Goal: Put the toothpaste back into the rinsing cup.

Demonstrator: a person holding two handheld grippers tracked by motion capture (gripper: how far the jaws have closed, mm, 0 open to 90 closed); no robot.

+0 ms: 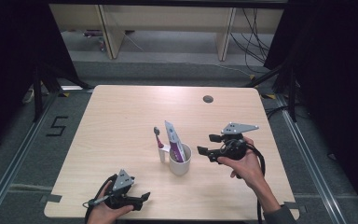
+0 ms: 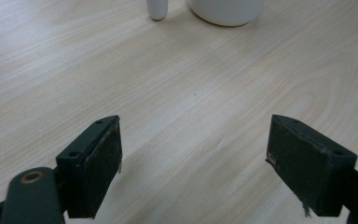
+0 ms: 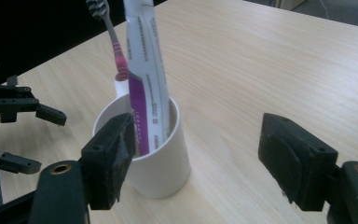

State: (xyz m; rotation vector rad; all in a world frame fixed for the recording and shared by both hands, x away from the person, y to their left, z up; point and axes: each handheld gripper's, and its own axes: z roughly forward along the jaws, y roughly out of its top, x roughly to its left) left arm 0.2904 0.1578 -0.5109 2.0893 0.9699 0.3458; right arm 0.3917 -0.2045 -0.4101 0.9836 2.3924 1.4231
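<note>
Jaws, both sets: spread wide with nothing between the pads. Your left gripper (image 1: pixel 137 199) sits at the near edge of the table (image 1: pixel 121 112), low on your left, its pads parted over bare wood; in the left gripper view only the foot of the white cup (image 2: pixel 226 11) and the rounded base of the toothbrush (image 2: pixel 157 8) show at the far top, well apart from the pads. Your right gripper (image 3: pixel 196 158) hovers just to the right of the cup (image 1: pixel 180 161) in the high view, its jaws pointing toward it; in the right gripper view one pad stands in front of the cup's rim and the other is clear of it over the wood, so nothing is pinched. Cup: white, upright, near the middle of the table. Toothpaste tube (image 3: pixel 145 74): white with purple print, standing inside the cup and leaning against its rim. Toothbrush (image 1: pixel 159 142): pink handle, dark bristles on top, standing on its white base just beside the cup on the far-left side; whether it touches the cup you cannot tell from these views. Far end of the table: one round cable hole (image 1: pixel 208 99). Progress, as a judgement: the tube looks placed, the brush stands outside the cup, so if both belong in it, the brush is what you have left
</note>
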